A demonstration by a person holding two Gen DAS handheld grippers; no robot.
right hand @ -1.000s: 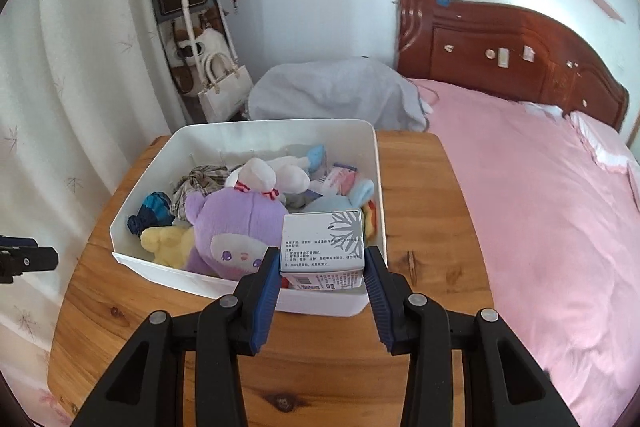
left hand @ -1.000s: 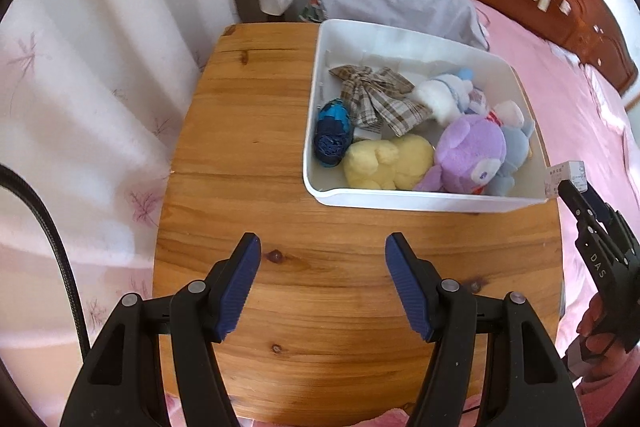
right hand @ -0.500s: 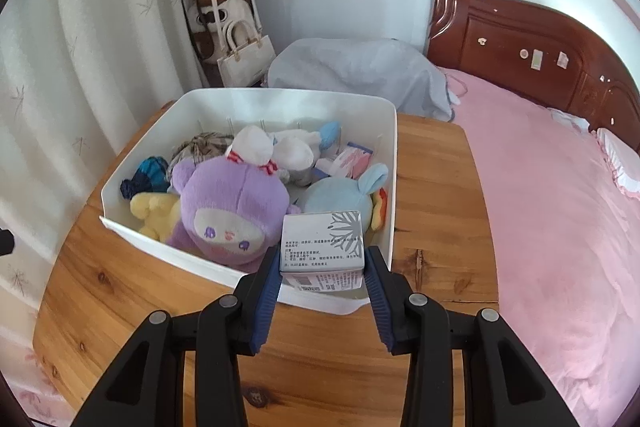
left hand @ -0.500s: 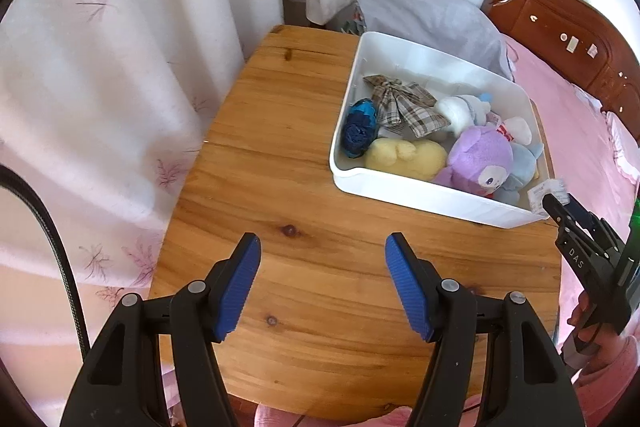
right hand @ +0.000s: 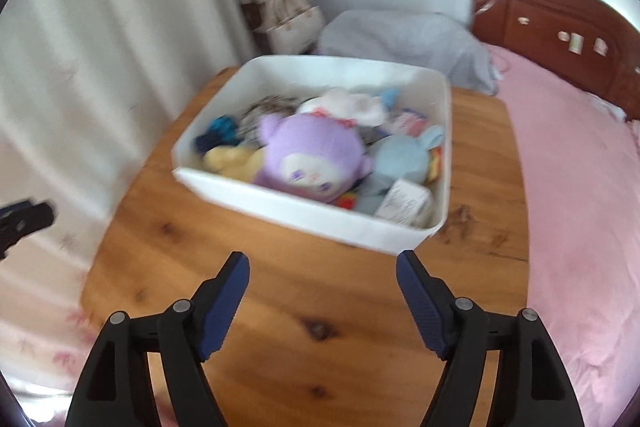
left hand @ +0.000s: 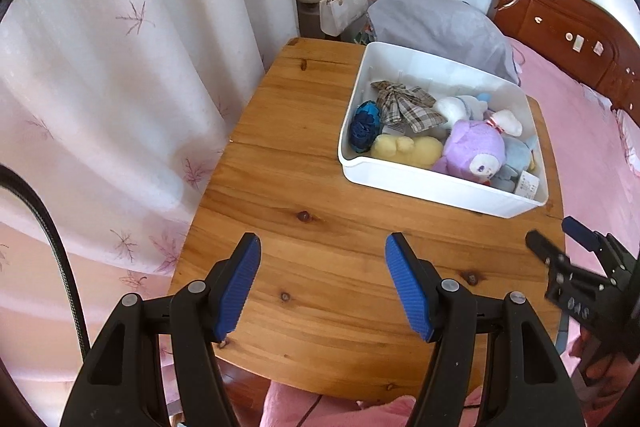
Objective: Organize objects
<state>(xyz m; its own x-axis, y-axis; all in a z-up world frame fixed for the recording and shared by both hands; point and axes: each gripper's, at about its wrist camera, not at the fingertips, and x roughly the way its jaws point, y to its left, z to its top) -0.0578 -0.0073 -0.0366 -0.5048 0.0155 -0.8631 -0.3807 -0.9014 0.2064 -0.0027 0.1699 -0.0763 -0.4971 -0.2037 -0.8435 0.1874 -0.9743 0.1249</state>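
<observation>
A white bin (left hand: pixel 440 191) (right hand: pixel 304 215) stands on the wooden table (left hand: pixel 304 163) (right hand: pixel 280 291). It holds a purple plush (left hand: pixel 474 151) (right hand: pixel 312 159), a yellow plush (left hand: pixel 404 149), a plaid bow (left hand: pixel 404 105), a blue toy (left hand: pixel 362 125) and a small white box (right hand: pixel 406 203) (left hand: pixel 528 183) in its near right corner. My left gripper (left hand: pixel 322 289) is open and empty above the table's near side. My right gripper (right hand: pixel 322 303) is open and empty, in front of the bin; it also shows in the left wrist view (left hand: pixel 560 243).
A white curtain (left hand: pixel 120 75) hangs to the left of the table. A pink bed (right hand: pixel 580 187) with a dark wooden headboard (right hand: pixel 552 23) lies to the right. A grey bundle (left hand: pixel 436 23) and hanging handbags (left hand: pixel 340 3) are behind the table.
My right gripper has opened and let go of the white box, which now lies in the bin's corner, and it has drawn back. My left gripper has also pulled back from the bin.
</observation>
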